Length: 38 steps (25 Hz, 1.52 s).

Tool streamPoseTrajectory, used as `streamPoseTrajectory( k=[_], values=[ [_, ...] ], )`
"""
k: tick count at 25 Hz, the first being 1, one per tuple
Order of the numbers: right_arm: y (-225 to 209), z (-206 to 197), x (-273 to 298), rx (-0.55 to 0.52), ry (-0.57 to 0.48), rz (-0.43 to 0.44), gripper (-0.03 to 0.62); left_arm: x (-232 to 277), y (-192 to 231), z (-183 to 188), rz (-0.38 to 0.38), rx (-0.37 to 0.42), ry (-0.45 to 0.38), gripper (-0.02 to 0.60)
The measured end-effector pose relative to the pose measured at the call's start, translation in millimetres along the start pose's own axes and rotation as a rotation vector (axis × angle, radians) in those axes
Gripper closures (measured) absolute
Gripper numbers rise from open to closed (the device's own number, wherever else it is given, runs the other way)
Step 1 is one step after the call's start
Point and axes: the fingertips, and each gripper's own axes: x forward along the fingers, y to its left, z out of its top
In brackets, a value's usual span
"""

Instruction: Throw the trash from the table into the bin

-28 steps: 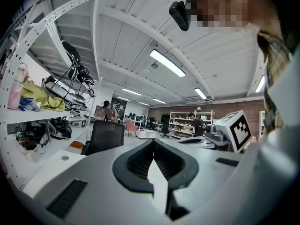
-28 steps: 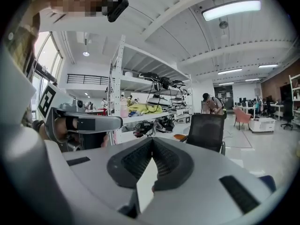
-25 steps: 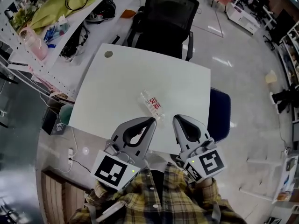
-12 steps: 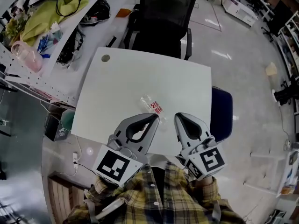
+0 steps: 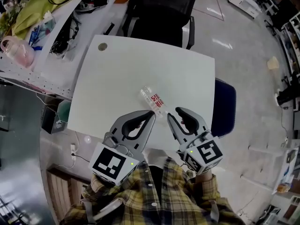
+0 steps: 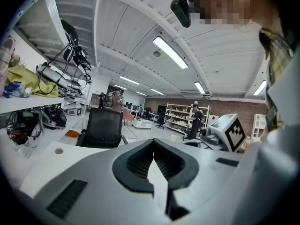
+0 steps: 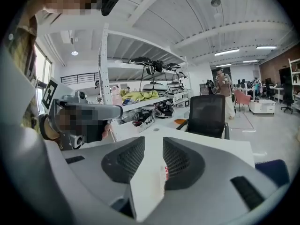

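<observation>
A clear plastic bottle (image 5: 153, 102) with a red label lies on its side near the front of the white table (image 5: 117, 74). My right gripper (image 5: 172, 113) hovers at the bottle's near end and its jaws are opening. In the right gripper view the bottle's label (image 7: 166, 172) shows low in the gap between the jaws of my right gripper (image 7: 153, 146), with no pad pressing on it. My left gripper (image 5: 151, 114) is just left of the bottle. Seen from its own camera, my left gripper (image 6: 153, 143) is shut and holds nothing.
A dark blue container (image 5: 226, 108) stands on the floor against the table's right edge. A black office chair (image 5: 161, 13) is at the far side. A cluttered bench (image 5: 42, 18) runs along the left, with a teal bucket (image 5: 63, 111) below it.
Both grippers have come forward and down toward the bottle. The right gripper's jaws were together and now stand apart at the bottle's near end.
</observation>
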Motion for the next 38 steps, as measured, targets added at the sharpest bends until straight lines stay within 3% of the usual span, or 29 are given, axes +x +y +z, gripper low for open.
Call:
streamPoseTrajectory(
  k=[15, 25, 38],
  values=[
    [-28.2, -122.7, 72.8, -0.064, 0.329, 0.104, 0.272, 6.0, 29.1, -58.6, 0.072, -0.084, 0.121, 0.572],
    [-46.8, -196.7, 102.7, -0.028, 0.495, 0.112, 0.267, -7.6, 44.3, -88.3, 0.133, -0.134, 0.155, 0.572],
    [-48.7, -227.6, 131.2, 0.021, 0.565, 0.115, 0.267, -28.6, 57.0, -107.0, 0.194, -0.182, 0.167, 0.572]
  ],
)
